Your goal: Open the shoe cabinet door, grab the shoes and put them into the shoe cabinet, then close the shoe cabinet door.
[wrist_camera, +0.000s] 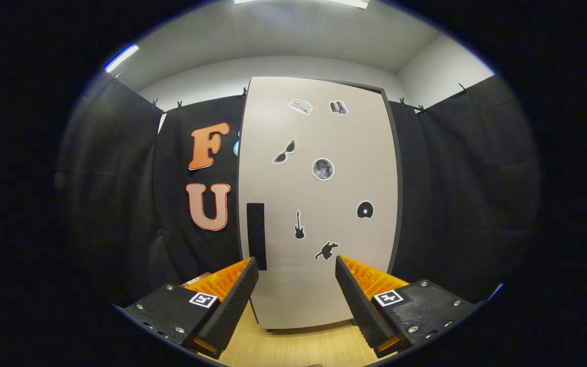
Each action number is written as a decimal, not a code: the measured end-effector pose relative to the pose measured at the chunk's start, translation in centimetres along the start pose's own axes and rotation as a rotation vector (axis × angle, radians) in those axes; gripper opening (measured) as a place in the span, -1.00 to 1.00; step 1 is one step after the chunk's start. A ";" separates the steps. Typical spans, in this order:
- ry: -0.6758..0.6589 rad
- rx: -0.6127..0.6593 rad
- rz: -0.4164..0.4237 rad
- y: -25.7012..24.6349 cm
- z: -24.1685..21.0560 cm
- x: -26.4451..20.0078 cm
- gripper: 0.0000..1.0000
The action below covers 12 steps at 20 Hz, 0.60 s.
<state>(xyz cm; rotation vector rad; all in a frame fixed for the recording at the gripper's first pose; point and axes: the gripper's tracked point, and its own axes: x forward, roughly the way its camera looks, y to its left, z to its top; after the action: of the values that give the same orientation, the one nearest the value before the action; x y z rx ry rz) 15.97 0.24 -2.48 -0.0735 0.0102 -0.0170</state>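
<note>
Fingers [297, 265] spread wide, empty; shoe cabinet door [319, 204] shut ahead, its upright dark handle [256, 235] at 11 o'clock.

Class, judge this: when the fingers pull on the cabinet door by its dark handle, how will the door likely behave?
The shoe cabinet door looks like a flat rigid panel, so it should probably swing stiffly rather than flex. The dark handle sits near one edge, suggesting hinges opposite. The tall cabinet might rock if jerked. The gripper is open, short of it.
</note>
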 end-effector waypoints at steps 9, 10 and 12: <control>0.025 0.022 0.012 -3.6 -0.3 -9.2 0.91; 0.027 0.027 0.015 -3.9 -0.3 -10.0 0.92; 0.023 0.030 0.024 -4.0 -0.4 -11.5 0.92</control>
<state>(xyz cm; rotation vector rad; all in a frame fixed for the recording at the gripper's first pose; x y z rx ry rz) 4.38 -3.61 -2.45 -0.0437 0.0339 0.0059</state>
